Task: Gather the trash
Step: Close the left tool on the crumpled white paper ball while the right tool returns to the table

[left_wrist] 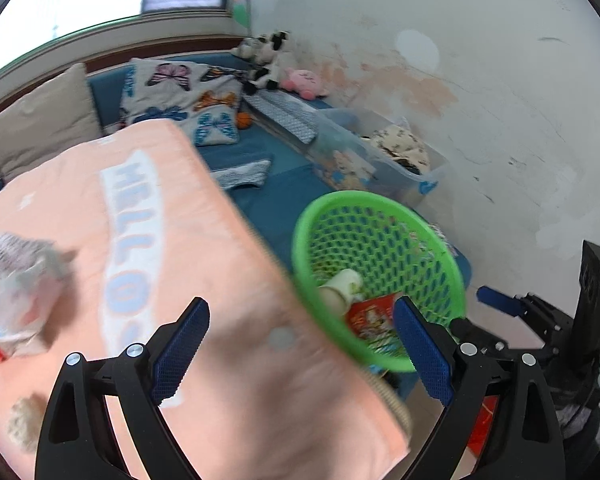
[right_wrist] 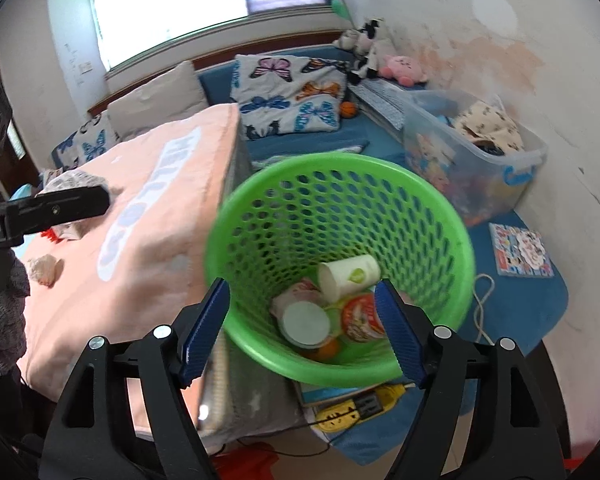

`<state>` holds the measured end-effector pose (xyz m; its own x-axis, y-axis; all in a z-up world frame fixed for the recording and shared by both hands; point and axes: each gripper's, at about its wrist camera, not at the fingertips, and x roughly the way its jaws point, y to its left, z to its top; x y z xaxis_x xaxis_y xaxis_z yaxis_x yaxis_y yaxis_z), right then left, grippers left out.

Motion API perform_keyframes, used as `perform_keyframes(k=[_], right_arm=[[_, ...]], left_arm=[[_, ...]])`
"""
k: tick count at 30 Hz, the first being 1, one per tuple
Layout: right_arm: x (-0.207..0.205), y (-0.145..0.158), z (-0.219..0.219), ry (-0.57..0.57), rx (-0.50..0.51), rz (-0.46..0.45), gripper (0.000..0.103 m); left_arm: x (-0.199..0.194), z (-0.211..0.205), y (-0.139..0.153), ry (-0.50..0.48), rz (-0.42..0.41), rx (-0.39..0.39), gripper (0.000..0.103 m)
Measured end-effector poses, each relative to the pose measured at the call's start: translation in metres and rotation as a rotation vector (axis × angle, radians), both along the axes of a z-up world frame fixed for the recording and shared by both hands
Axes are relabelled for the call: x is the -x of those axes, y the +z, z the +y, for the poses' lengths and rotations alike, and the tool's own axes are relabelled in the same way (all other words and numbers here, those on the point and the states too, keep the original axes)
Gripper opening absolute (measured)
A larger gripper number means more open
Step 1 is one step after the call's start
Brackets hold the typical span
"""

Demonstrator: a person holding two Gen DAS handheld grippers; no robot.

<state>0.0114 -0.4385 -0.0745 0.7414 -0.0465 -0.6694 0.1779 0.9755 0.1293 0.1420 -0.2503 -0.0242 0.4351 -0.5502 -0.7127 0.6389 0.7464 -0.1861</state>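
Both grippers, left (left_wrist: 300, 344) & right (right_wrist: 302, 328), gape wide w/ nothing held (right above green basket (right_wrist: 456, 248)), where paper cup (right_wrist: 350, 274) lies sideways, mouth pointing lower-left.

Crumpled wrapper (left_wrist: 18, 296) blurred, cut by left edge; basket (left_wrist: 380, 280) contents partly hidden

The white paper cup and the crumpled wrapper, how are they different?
The white paper cup lies on its side inside the green basket; the crumpled wrapper sits out on the pink cloth. The cup keeps its round shape; the wrapper is scrunched. The cup is plain white with a green mark; the wrapper shows red. Both look like trash.
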Motion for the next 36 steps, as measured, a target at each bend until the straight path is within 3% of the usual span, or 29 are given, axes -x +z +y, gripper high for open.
perform_keyframes(k=[9,20,26,36], right_arm=[[-0.027,0.008,0.045,0.110,0.013,-0.011,0.077],[-0.053,0.015,0.097,0.225,0.032,-0.018,0.077],[-0.069,0.015,0.121,0.273,0.032,-0.013,0.077],[-0.086,0.014,0.147,0.331,0.047,0.005,0.077]], left_arm=[[-0.005,0.097,-0.008,0.193,-0.014,-0.015,0.090],[-0.020,0.200,-0.034,0.424,-0.022,-0.090,0.090],[-0.024,0.224,-0.057,0.463,0.014,-0.123,0.090],[-0.033,0.235,-0.080,0.474,0.060,-0.109,0.087]])
